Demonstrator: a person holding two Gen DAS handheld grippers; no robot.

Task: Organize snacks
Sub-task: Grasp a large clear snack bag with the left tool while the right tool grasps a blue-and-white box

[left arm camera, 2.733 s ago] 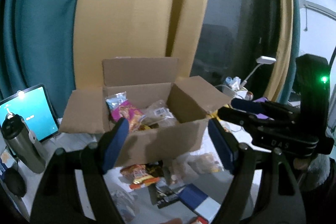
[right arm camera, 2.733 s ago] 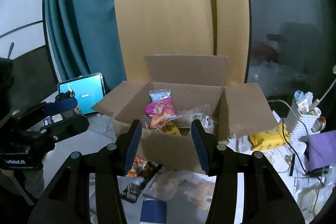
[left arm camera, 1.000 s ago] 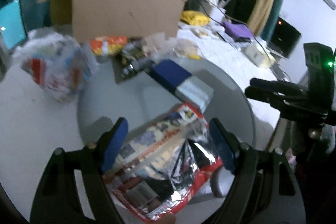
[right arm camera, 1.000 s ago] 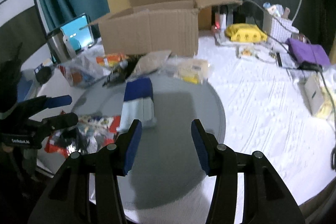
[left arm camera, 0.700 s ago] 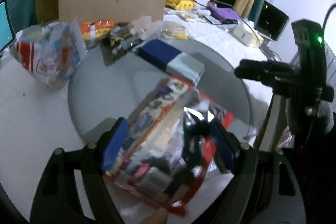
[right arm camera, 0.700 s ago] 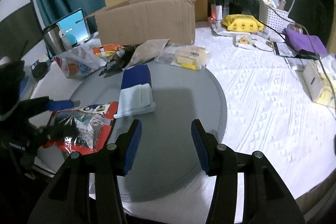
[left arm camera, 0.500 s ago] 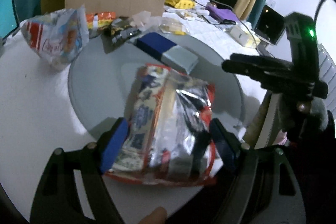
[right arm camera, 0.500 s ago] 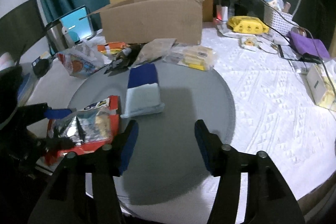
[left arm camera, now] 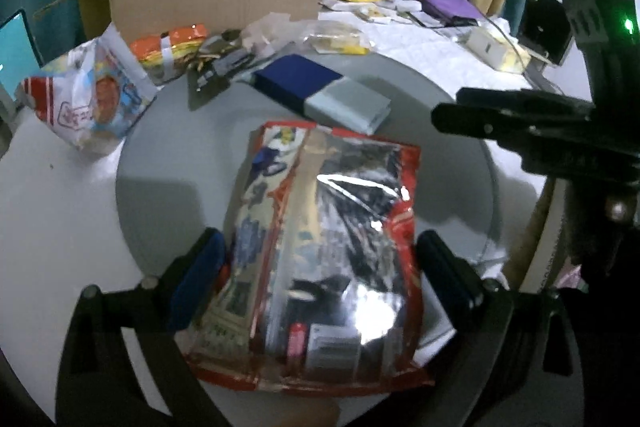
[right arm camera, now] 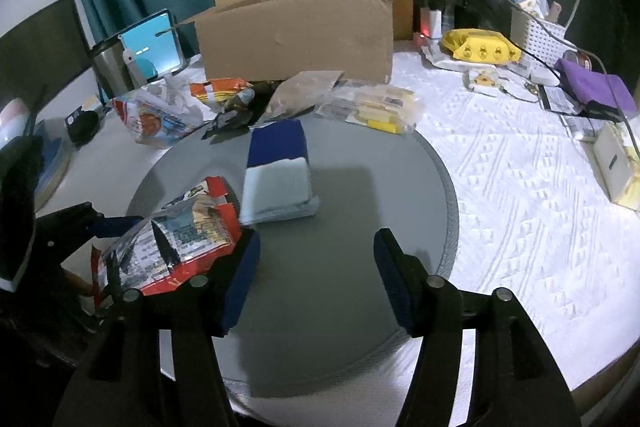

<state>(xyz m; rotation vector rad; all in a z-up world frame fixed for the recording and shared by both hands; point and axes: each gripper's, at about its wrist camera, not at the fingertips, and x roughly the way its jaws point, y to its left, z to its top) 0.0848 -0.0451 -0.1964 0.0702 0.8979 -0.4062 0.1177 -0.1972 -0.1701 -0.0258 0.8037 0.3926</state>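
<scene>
Round grey mat point(right arm camera: 360, 267) on a white textured tablecloth point(right arm camera: 520, 187), teal and yellow curtains behind. Open cardboard box point(right arm camera: 296, 39) sits at the far edge of the table; loose snacks are piled along its front: orange packet point(left arm camera: 172, 43), white-and-red bag point(left arm camera: 88, 95), clear pack with yellow pieces point(right arm camera: 372, 107). A blue-and-grey box point(left arm camera: 324, 93) lies flat on the mat.

Your left gripper point(left arm camera: 320, 263) has the red foil snack bag point(left arm camera: 328, 259) lying between its fingers, at the near left edge of the mat; whether the pads actually press it I cannot tell. Your right gripper point(right arm camera: 316, 267) is spread wide with nothing in it, over bare mat just right of that bag.
</scene>
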